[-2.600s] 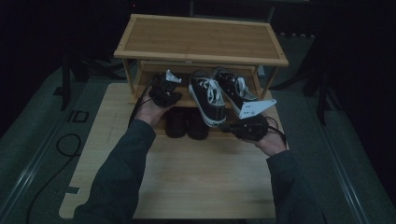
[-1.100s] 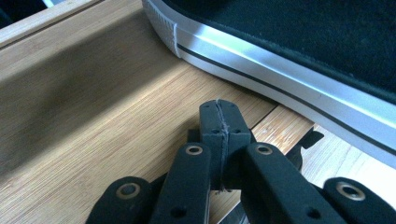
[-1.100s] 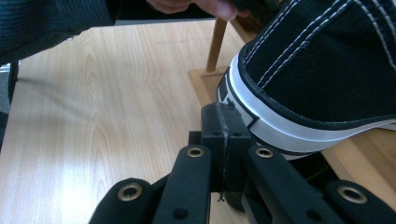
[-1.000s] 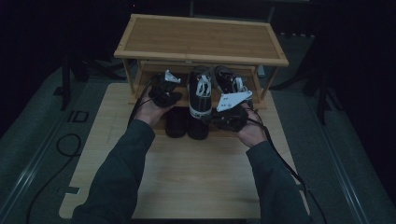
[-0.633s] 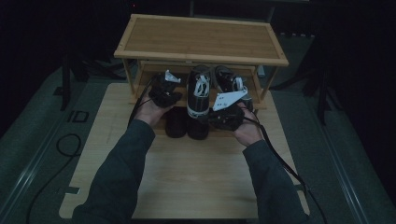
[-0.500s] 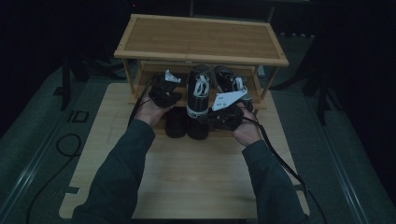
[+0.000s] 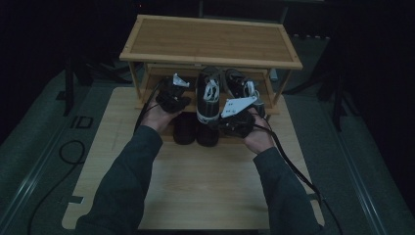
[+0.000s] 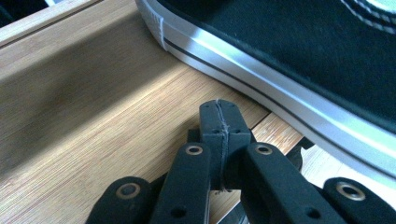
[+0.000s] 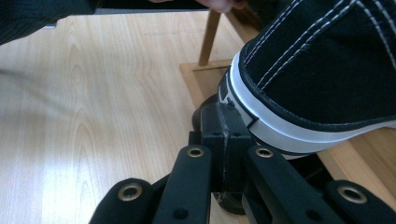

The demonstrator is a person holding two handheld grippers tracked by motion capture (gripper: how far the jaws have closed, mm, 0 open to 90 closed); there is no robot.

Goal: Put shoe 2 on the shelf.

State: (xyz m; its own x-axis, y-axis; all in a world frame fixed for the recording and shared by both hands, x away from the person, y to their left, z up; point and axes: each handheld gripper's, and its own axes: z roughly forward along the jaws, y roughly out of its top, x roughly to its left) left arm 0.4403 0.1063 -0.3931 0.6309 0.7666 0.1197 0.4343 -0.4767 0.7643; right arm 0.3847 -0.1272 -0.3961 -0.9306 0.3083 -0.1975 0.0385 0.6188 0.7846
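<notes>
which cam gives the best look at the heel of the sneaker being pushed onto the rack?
Right gripper view: the sneaker shows its heel close up, white rubber band and stitching sharp, the shut right gripper against it. High view shows the whole sneaker, small and dim. Left gripper view shows only a stretch of its sole edge.

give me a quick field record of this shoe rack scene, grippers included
setting: wooden shoe rack on a wooden board
shoe in hand: black sneaker with white sole, on the lower shelf
second sneaker: to its right on the same shelf
dark pair: in front of the rack
left gripper: shut, empty, tips above the shelf beside the sole
right gripper: shut, tips against the sneaker's heel
</notes>
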